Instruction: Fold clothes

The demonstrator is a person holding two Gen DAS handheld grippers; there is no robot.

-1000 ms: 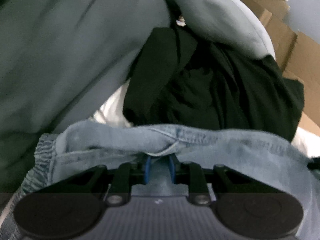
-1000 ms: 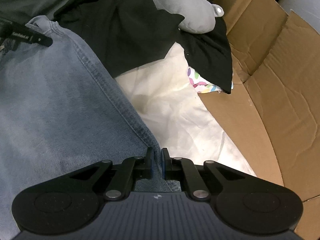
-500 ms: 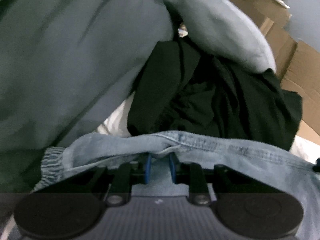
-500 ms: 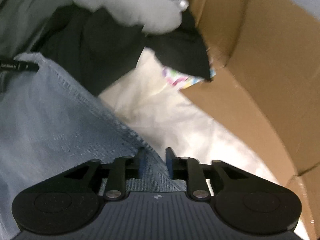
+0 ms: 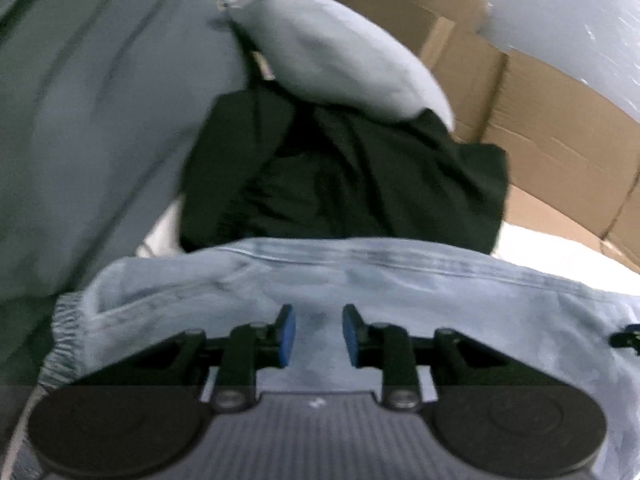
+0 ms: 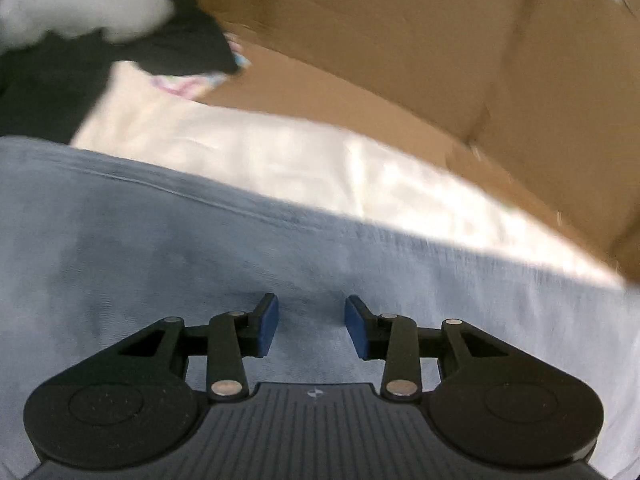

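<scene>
The left gripper (image 5: 319, 334) hangs over the light blue denim garment (image 5: 360, 280), its blue-padded jaws spread and just been opening, pinching nothing; denim lies beneath the gap. The right gripper (image 6: 311, 326) stands likewise over the same denim garment (image 6: 160, 248), jaws parted wider, having just been opening, and nothing is gripped. A small white mark sits on each gripper body, too small to read; no other writing shows. Beyond the denim's seamed edge lies a white sheet (image 6: 280, 160), then a crumpled black garment (image 5: 344, 176) with a pale grey-blue padded garment (image 5: 332, 56) resting on it. Farthest stands a brown cardboard box wall (image 6: 400, 40).
</scene>
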